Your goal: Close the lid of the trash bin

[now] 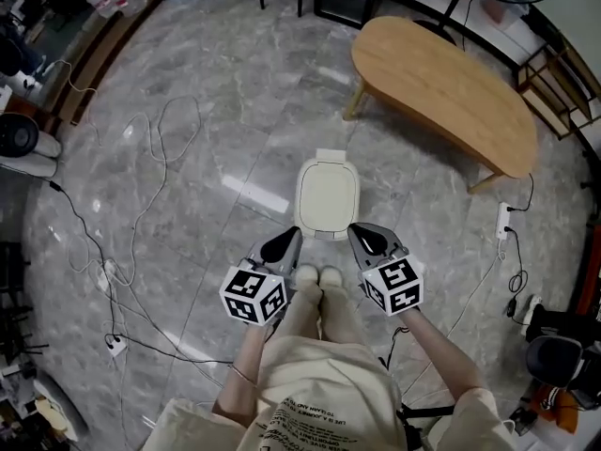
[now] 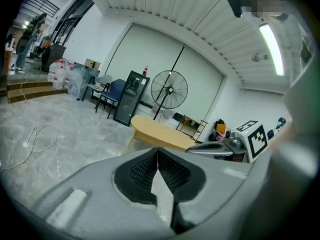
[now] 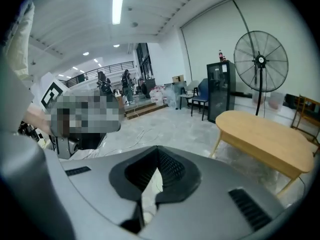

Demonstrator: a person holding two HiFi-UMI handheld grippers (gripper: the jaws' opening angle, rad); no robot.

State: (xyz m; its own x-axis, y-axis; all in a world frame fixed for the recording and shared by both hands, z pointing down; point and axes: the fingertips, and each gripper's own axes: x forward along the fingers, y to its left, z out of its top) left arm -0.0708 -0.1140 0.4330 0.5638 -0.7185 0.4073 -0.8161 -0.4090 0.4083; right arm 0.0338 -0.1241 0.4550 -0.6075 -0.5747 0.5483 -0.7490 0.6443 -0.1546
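Note:
The cream trash bin (image 1: 327, 198) stands on the grey floor just ahead of the person's feet, its lid lying flat on top. My left gripper (image 1: 285, 244) hangs in the air near the bin's near left corner, and my right gripper (image 1: 364, 241) near its near right corner. Neither touches the bin. Both are shut with nothing between the jaws, as the left gripper view (image 2: 158, 153) and the right gripper view (image 3: 158, 153) show. The bin is hidden in both gripper views, which look out level across the room.
A curved wooden low table (image 1: 441, 87) stands beyond the bin to the right. Cables (image 1: 141, 172) trail over the floor at the left, with a power strip (image 1: 502, 222) at the right. A standing fan (image 3: 260, 61) and a dark cabinet (image 2: 129, 96) are at the far wall.

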